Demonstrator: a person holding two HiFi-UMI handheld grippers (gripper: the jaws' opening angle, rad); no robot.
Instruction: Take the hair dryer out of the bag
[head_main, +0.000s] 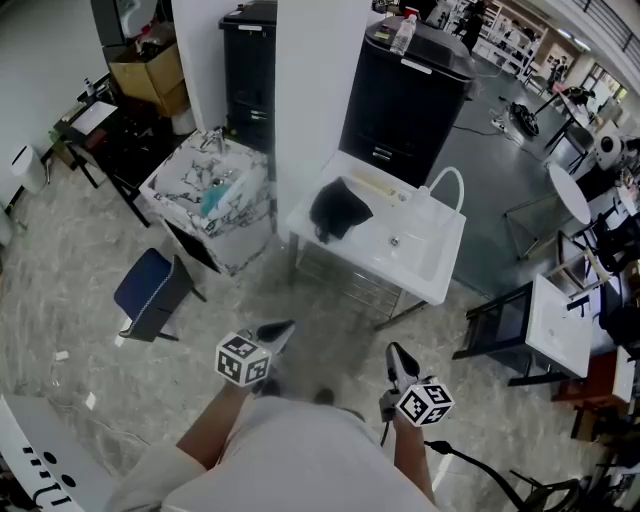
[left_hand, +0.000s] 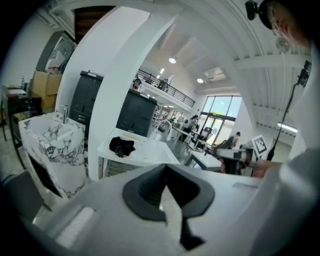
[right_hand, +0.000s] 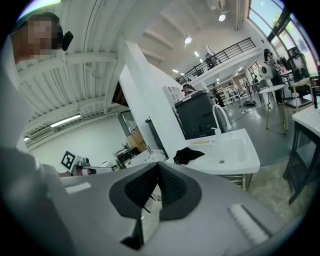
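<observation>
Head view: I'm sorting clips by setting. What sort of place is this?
Probably a big open workshop or test hall, not a home: a white rectangular sink unit and a marble-patterned basin stand free on the floor, with tall black cabinets behind.

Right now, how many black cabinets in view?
2 cabinets: left cabinet left of the pillar; right cabinet behind the sink. Others may be hidden.

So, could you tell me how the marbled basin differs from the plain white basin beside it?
The marbled basin is veined grey; the white basin is plain. The black bag lies on the white basin's counter, while the marbled basin holds a teal item. Both stand by the white pillar.
</observation>
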